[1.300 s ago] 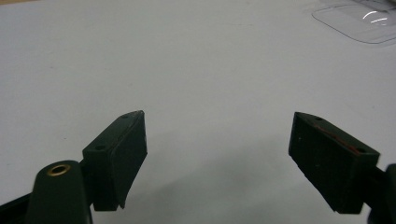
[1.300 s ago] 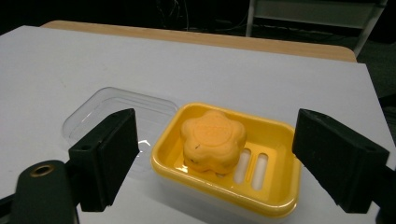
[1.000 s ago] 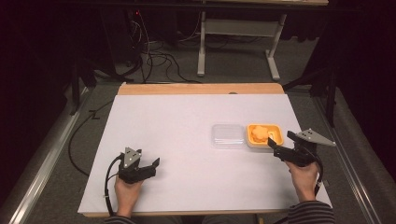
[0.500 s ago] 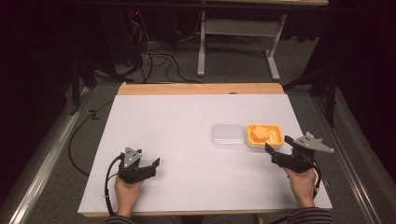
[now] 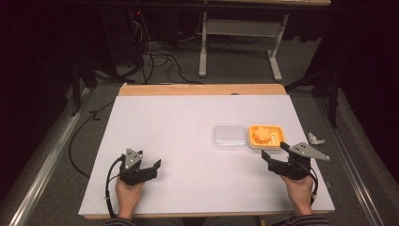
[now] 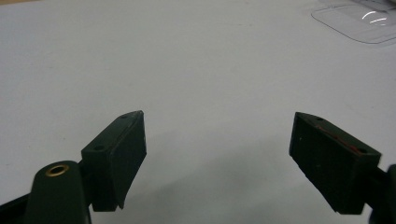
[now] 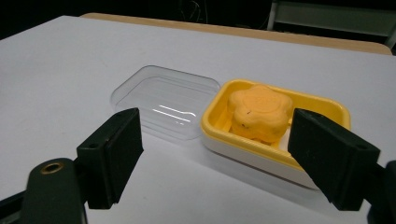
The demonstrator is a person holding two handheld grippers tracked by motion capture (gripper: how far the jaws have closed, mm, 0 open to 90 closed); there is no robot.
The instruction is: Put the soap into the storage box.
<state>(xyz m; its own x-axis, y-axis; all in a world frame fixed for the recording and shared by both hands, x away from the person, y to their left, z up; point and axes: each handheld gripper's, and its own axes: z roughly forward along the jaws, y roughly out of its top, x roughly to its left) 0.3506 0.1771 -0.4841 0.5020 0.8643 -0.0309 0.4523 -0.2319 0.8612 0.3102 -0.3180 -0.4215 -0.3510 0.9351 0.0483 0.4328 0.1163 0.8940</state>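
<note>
A yellow soap dish (image 5: pixel 252 142) (image 7: pixel 327 103) sits right of centre on the white table and holds an orange flower-shaped soap (image 5: pixel 263 135) (image 7: pixel 259 112). Its clear plastic lid (image 5: pixel 229 136) (image 7: pixel 163 100) (image 6: pixel 359 18) lies touching the dish's left side. My right gripper (image 5: pixel 273 153) (image 7: pixel 215 144) is just short of the dish on the near side and points at it. Its jaws have just been closing a little but stand wide apart with nothing between them. My left gripper (image 5: pixel 154 168) (image 6: pixel 217 149) rests at the near left, open over bare table.
The table's wooden far edge (image 5: pixel 202 89) borders dark floor with cables (image 5: pixel 155 61) and a metal frame (image 5: pixel 235 28). A crumpled white scrap (image 5: pixel 315 139) lies off the table's right edge. Bare white tabletop (image 5: pixel 179 127) spreads across the left and middle.
My right gripper has drawn back toward the table's near edge and sunk slightly, its jaws a bit narrower. The left gripper, dish and lid have stayed put.
</note>
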